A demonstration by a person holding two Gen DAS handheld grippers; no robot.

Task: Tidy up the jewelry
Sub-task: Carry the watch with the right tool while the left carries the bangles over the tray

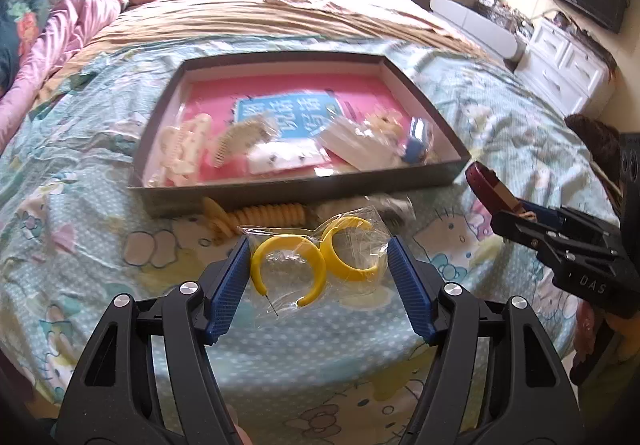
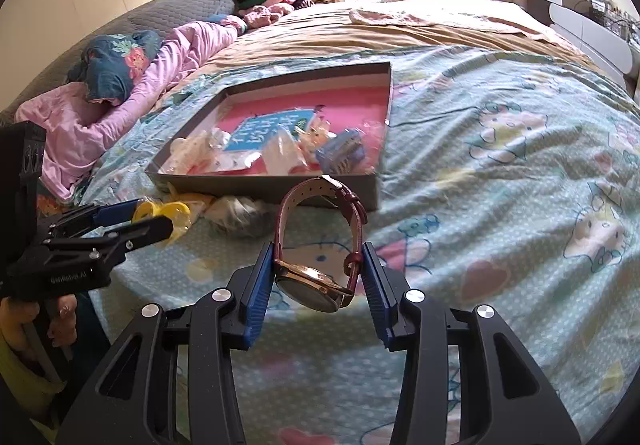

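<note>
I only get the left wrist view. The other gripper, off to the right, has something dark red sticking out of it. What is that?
Observer: A wristwatch. The right gripper is clamped on it, with the red strap looping upward.
Operator: Can you see its face?
Observer: Barely, because it is tilted. The case is gold-coloured.
Operator: And who's holding my gripper?
Observer: A person's hand is wrapped round the handle of the left gripper, at the left edge of the right wrist view.

Glossy yellow plastic earrings (image 1: 316,265); crinkly clear bag (image 1: 360,241).
</note>
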